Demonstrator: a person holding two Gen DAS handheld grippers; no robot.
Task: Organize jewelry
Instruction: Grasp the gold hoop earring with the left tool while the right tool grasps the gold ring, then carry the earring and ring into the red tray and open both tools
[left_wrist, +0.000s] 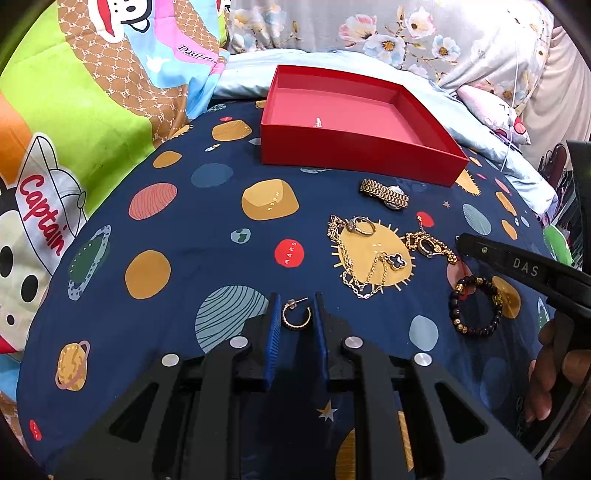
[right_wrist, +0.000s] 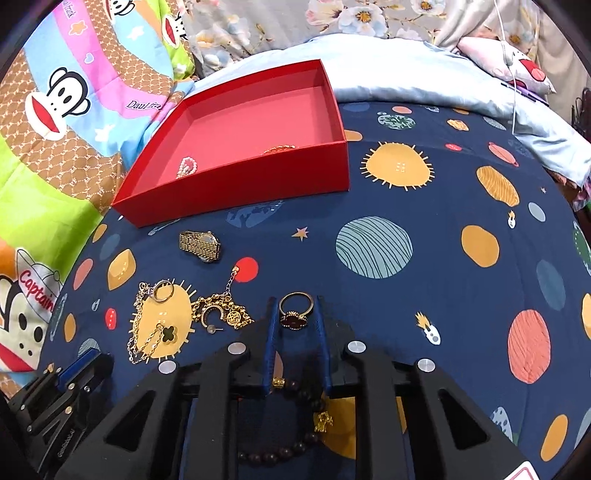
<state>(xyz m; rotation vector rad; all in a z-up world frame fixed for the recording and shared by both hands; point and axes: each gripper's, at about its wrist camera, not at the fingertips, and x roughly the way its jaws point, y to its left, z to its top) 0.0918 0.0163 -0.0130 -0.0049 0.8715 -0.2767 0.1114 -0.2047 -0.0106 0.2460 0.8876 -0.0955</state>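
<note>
Your left gripper (left_wrist: 296, 312) is clamped on a gold hoop earring (left_wrist: 296, 315), its blue pads (left_wrist: 274, 325) pressing the hoop from both sides just above the space-print bedspread (left_wrist: 177, 266). Your right gripper (right_wrist: 296, 314) grips a gold ring with a dark red stone (right_wrist: 295, 314), the band caught between its pads. A dark beaded bracelet (right_wrist: 291, 424) lies on the bed below that gripper. To its left a tangle of gold chains (right_wrist: 225, 310) lies with another hoop earring (right_wrist: 212, 315) on it. Further left are a clover-pendant necklace (right_wrist: 155, 332) and a silver ring (right_wrist: 162, 291). Beyond these sits a gold watch (right_wrist: 201, 245). The red box (right_wrist: 236, 184) stands open at the back beside a cartoon-monkey quilt (right_wrist: 70, 110). It holds a pearl piece (right_wrist: 186, 166) and a small gold chain (right_wrist: 279, 149).
</note>
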